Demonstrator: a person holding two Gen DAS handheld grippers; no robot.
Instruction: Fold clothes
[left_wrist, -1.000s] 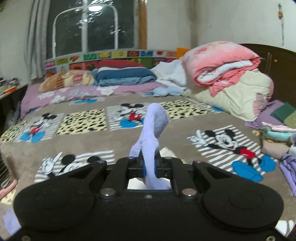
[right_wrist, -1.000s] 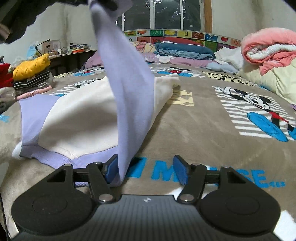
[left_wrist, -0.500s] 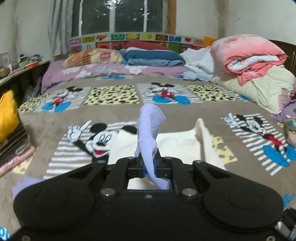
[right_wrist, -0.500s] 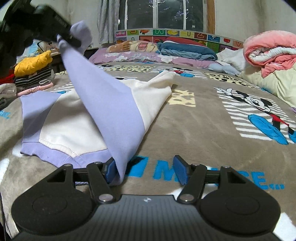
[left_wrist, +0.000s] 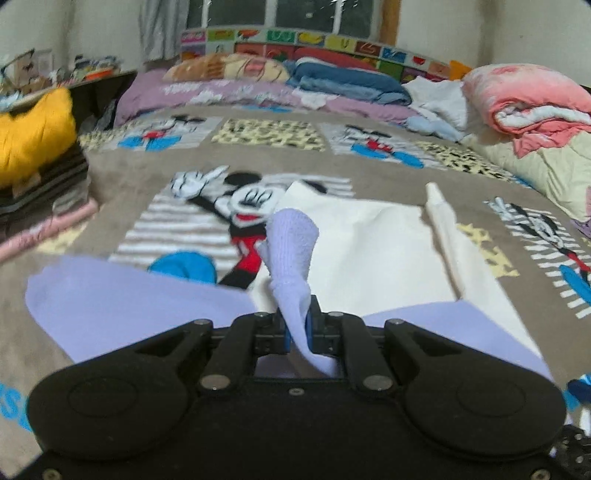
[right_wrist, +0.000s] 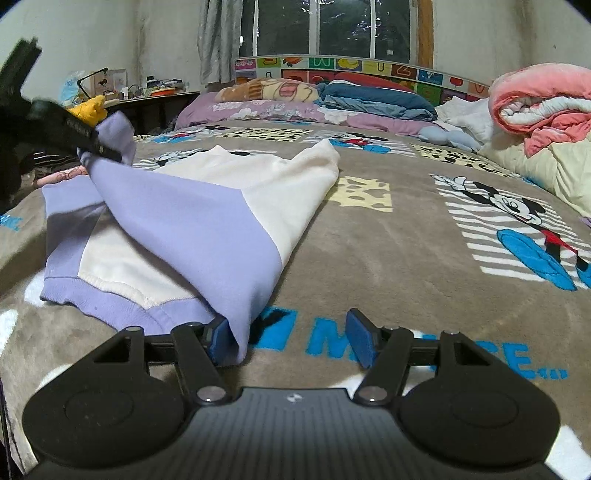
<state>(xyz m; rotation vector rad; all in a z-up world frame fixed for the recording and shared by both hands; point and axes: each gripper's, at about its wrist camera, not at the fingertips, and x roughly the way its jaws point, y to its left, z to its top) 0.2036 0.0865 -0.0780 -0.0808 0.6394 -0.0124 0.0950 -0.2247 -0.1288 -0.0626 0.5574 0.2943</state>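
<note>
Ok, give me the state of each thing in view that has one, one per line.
Left claw: shut on the lilac sleeve cuff.
Right claw: open, fabric beside one finger.
Sweatshirt: flat on the blanket, sleeve folded across the body.
Pink quilt: rolled.

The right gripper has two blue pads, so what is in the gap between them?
In the right wrist view, the right gripper stands open. A corner of the purple sleeve drapes against its left pad; the remaining gap shows only the blanket.
</note>
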